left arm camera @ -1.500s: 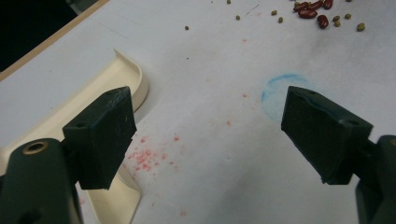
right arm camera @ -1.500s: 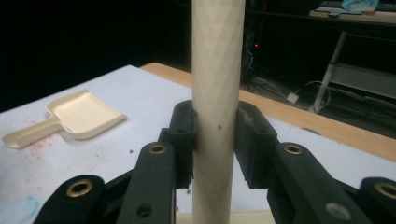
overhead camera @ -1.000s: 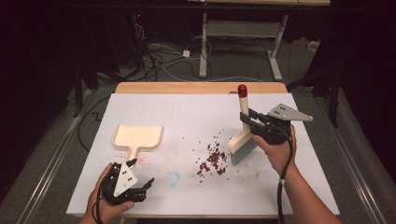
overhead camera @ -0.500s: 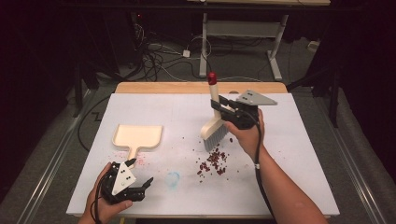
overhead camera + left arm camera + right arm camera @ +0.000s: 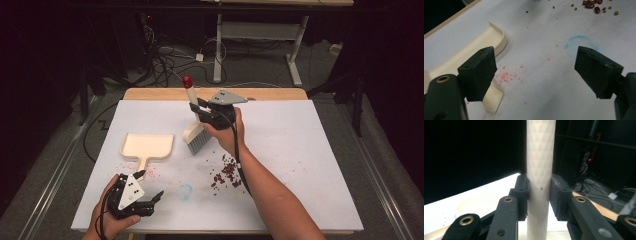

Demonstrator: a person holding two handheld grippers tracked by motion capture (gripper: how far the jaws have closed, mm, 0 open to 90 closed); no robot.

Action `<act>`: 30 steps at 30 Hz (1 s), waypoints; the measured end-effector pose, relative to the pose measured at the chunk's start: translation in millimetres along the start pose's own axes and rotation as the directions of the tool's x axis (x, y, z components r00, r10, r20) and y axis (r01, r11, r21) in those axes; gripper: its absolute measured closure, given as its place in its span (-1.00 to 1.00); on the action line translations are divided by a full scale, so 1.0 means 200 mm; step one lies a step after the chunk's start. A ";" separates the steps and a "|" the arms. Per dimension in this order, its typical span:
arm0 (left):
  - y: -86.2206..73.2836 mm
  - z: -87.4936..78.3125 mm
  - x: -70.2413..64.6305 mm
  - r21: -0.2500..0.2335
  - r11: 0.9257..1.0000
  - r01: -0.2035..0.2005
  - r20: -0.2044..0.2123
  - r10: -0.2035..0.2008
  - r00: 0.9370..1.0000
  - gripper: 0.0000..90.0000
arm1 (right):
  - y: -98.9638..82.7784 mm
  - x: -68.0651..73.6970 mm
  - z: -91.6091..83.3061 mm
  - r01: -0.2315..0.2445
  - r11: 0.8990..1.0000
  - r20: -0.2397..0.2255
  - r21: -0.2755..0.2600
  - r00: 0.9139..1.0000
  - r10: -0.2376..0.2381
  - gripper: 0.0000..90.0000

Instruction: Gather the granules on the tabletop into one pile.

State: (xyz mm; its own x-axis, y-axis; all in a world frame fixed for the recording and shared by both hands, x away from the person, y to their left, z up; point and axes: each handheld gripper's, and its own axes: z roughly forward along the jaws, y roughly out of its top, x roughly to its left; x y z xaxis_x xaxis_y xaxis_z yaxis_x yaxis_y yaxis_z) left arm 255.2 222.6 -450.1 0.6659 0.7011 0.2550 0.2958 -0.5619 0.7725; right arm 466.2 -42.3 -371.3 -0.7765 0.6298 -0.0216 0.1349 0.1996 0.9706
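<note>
1. No readable text, label, brand, number or sign is showing anywhere in these views.

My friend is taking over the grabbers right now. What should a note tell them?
Right gripper: shut on the brush handle, bristles raised above the table.
Left gripper: open, holding nothing, close to the dustpan handle.
Beans: loose pile on the table, right of the dustpan, none in it.
Done: brush picked up.
Left: probably hold the dustpan, then sweep the beans in.
</note>
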 end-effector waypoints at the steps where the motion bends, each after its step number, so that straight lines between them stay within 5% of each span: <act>1: 0.00 0.00 0.00 -0.001 1.000 0.000 0.001 0.000 1.000 -0.62 | -0.01 0.01 0.03 0.000 1.000 0.000 0.004 1.000 0.000 0.57; 6: 0.00 0.00 0.00 -0.003 1.000 0.004 0.005 -0.004 1.000 -0.62 | -0.05 0.01 0.15 -0.003 0.999 -0.010 0.038 1.000 0.004 0.56; 14: 0.00 0.01 -0.01 0.011 1.000 -0.017 0.018 0.017 1.000 -0.62 | -0.10 0.00 0.19 0.006 0.998 -0.013 0.059 1.000 -0.005 0.57; 19: 0.00 0.01 -0.02 0.015 0.999 -0.028 0.024 0.028 0.999 -0.62 | -0.09 0.00 0.13 0.020 0.998 -0.027 0.063 0.999 -0.018 0.57; 30: 0.02 0.02 -0.05 0.043 0.997 -0.058 0.032 0.056 0.998 -0.62 | -0.17 -0.10 -0.20 0.029 0.998 -0.043 0.048 0.999 -0.027 0.57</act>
State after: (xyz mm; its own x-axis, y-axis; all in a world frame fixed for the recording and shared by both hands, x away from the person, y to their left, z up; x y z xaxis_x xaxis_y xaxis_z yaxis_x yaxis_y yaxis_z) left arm 251.7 211.0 -452.4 0.7033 0.6539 0.2790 0.2859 -0.6194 0.7311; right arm 451.4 -91.8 -394.4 -0.8054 0.5916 -0.0379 0.1413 0.2537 0.9569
